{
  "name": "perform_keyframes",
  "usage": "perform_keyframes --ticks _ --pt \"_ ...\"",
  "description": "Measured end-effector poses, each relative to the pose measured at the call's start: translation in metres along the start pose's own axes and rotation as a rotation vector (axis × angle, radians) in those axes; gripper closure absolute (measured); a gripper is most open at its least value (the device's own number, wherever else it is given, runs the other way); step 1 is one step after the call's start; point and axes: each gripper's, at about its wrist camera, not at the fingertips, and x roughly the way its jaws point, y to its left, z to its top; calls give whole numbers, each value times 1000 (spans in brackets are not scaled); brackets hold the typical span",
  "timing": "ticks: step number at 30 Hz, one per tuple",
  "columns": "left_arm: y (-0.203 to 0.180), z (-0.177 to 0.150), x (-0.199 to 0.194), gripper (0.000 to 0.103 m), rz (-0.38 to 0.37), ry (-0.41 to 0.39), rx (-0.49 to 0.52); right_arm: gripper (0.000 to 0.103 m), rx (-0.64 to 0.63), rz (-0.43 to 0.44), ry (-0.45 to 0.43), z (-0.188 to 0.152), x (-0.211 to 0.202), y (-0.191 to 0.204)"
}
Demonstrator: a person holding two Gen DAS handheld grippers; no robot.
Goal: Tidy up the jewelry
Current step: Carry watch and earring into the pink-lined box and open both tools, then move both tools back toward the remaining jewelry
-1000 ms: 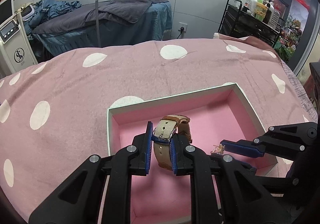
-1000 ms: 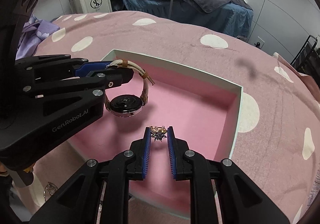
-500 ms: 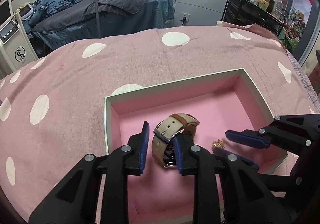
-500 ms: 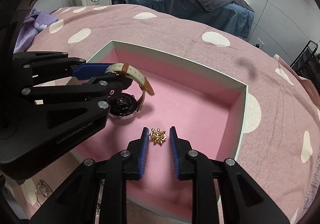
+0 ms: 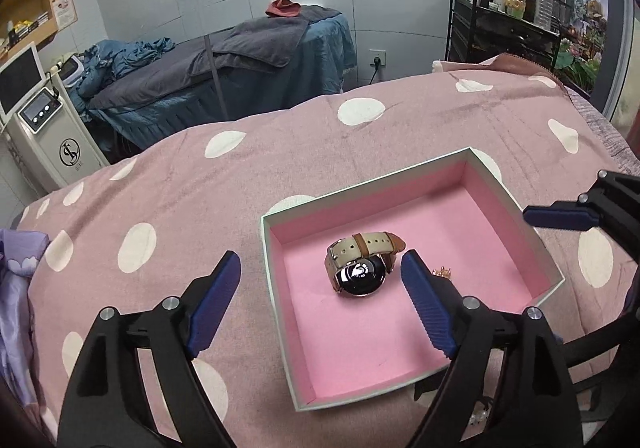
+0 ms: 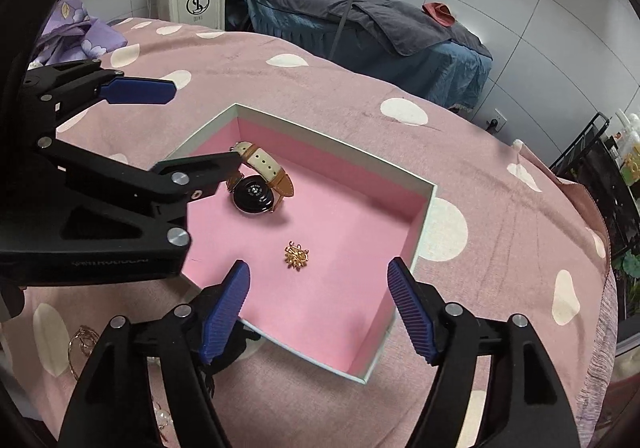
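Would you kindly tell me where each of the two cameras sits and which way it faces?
Left wrist: sits on the left gripper, looking forward and down at the watch in the pink-lined box; the right gripper's finger shows at right.
Right wrist: sits on the right gripper, looking down at the gold brooch; the left gripper crosses at left.
Shared: box, watch, brooch, polka-dot cover; both grippers' jaws are opening, empty.

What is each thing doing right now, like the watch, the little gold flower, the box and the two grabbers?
Watch: lying on the box floor, strap buckled in a loop, let go.
Gold flower brooch: lying loose on the box floor, apart from the watch.
Pink-lined box: lidless, resting on the spotted bedspread.
Left gripper: jaws opening, nothing gripped.
Right gripper: jaws opening, nothing gripped.
Bangle: outside the box, on the bedspread.
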Motion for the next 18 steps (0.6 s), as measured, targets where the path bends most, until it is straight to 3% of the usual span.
perform_keyframes --ticks 5,7,11,18 --pt "0 -21 -38 6 9 -101 12 20 59 -2 -54 -17 -28 -9" --pt "-2 -34 -54 6 -4 -139 15 20 87 14 -76 -27 -38 -10" --pt "-9 -63 -74 6 2 -143 35 19 153 49 -116 -49 -51 -7" --pt "7 -114 -94 6 -7 -149 -76 19 194 11 -150 -89 -62 6"
